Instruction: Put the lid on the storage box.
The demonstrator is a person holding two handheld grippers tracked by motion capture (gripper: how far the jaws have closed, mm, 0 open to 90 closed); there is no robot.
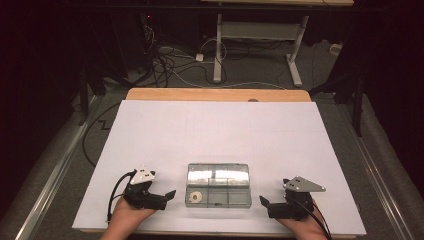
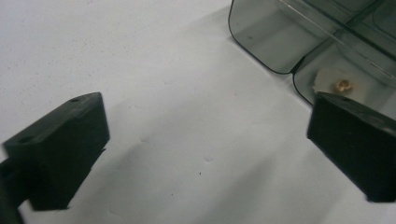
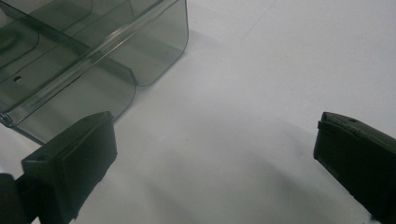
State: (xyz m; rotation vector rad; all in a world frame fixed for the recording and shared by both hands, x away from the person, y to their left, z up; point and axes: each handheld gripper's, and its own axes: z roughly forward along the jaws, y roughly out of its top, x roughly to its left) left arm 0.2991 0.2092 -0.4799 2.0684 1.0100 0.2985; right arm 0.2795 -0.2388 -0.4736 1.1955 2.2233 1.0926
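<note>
Clear compartment box [image 1: 218, 191] sits near the table's [image 1: 220, 125] front edge, btw both grippers. A small pale disc, maybe a tape roll [image 1: 195, 197], lies in its front-left cell. Left gripper [image 1: 170, 194]: jaws wide apart, nothing btw them. Right gripper [image 1: 263, 201]: jaws apart too, empty. Approach the box low and square, w/o nudging it. Plenty of open sheet behind and to both sides; front edge is close.

Both tongs are black, blocky, with thick square-ended jaws. Left tongs [image 1: 170, 194] and right tongs [image 1: 263, 201] each carry a grey three-cornered plate and trail a black cable.
</note>
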